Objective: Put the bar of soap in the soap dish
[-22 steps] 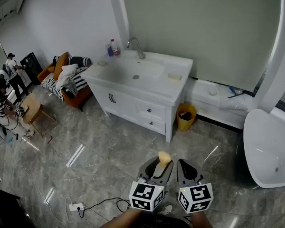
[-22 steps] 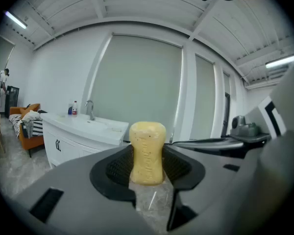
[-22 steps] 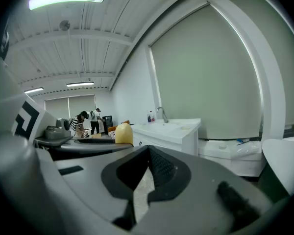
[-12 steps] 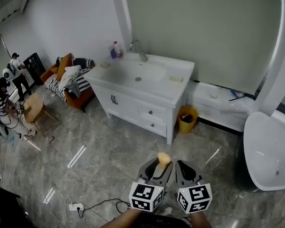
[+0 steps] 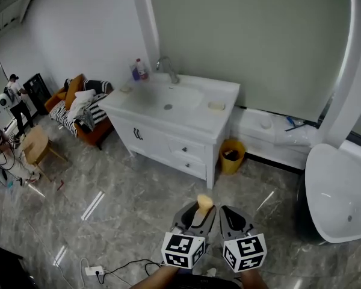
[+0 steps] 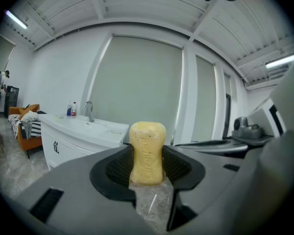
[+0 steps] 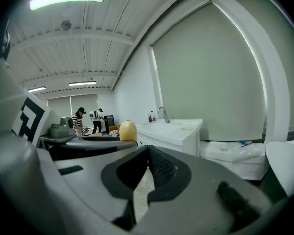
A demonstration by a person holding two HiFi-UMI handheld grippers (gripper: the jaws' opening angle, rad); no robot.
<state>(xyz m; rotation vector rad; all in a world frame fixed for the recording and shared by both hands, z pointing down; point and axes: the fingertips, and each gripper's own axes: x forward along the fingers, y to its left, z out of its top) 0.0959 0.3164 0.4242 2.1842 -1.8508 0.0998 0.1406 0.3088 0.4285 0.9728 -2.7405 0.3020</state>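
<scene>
Yellow bar of soap [image 6: 147, 153], rounded and embossed, stands clamped in left tool [image 5: 200, 212].

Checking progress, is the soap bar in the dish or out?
Out: the soap bar is clamped in the left tongs, short of the vanity.

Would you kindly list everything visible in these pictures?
vanity cabinet: one, white, back wall
faucet: one, metal, behind the basin
bottles: two, blue and red-capped, counter's back-left corner
soap dish: one, pale, counter right of basin
bin: one, yellow, beside the cabinet
sofa: one, orange, far left
bathtub: one, white, right
people: two, white and striped tops, far left
bar of soap: one, yellow, held by left gripper
left gripper: one, grey, shut on the bar of soap
right gripper: one, grey, shut, empty
</scene>
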